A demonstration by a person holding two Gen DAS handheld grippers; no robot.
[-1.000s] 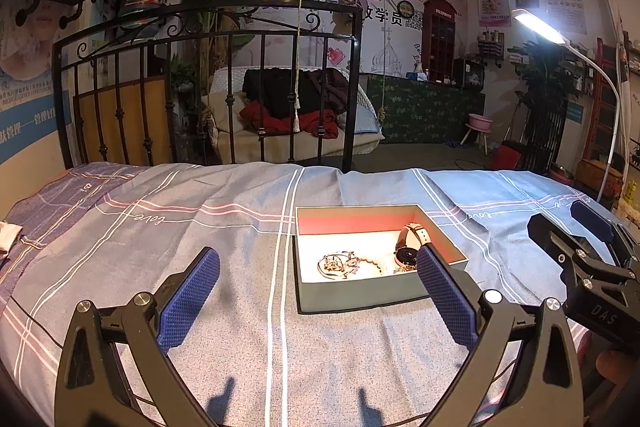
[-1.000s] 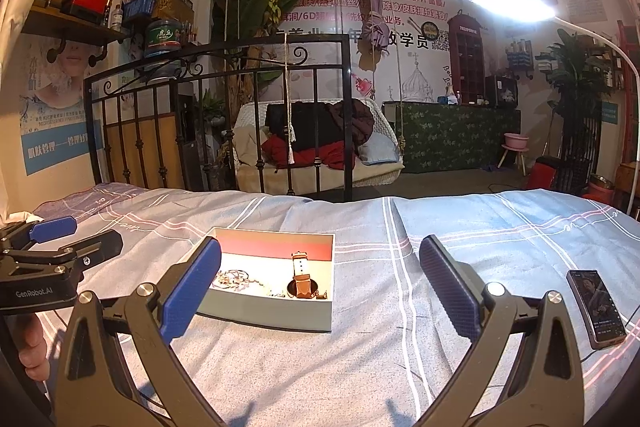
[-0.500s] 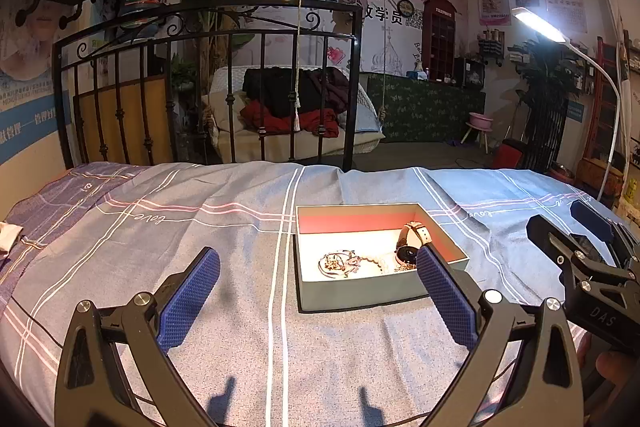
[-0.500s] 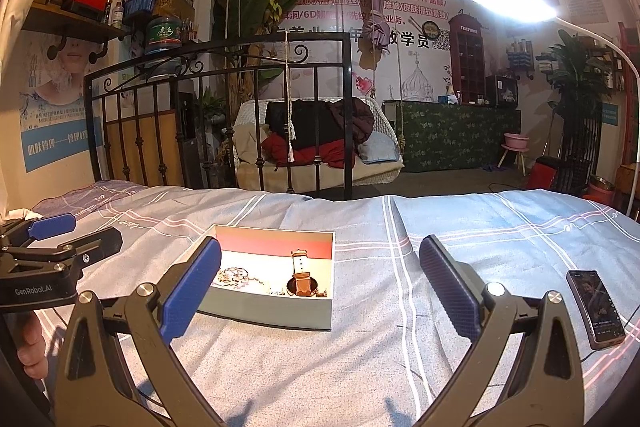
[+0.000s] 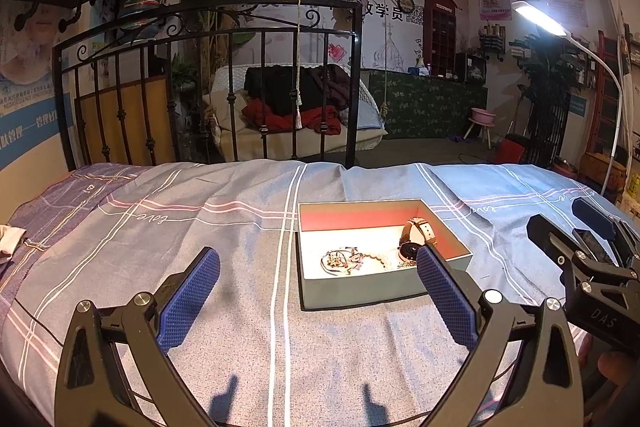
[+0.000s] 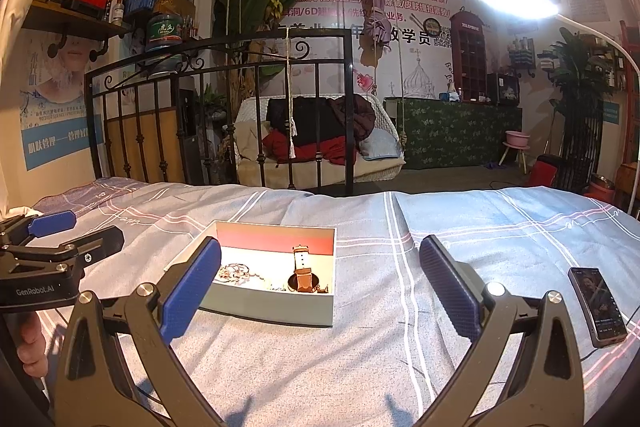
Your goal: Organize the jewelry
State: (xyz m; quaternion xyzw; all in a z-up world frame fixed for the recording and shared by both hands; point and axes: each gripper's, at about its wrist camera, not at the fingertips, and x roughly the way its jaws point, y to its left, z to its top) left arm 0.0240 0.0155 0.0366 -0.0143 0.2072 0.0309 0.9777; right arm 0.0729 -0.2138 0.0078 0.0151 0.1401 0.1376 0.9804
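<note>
The grey, red-lined box [image 5: 360,293] holds a tangled chain [image 5: 342,259] and watch [image 6: 303,267]; both tools spread wide, empty.

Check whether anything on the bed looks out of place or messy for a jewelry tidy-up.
Two things stand out. A smartphone lies loose on the bedspread, well to the right of the open box. Inside the box, the chains sit in a tangled heap beside the wristwatch. Nothing looks spilled or damaged.

My left wrist camera looks forward over the bedspread [image 5: 240,247], the open box [image 5: 360,293] just ahead-right of its fingers. My right wrist camera faces likewise, the box [image 6: 272,307] ahead-left. Both share the iron footboard [image 6: 224,47].
</note>
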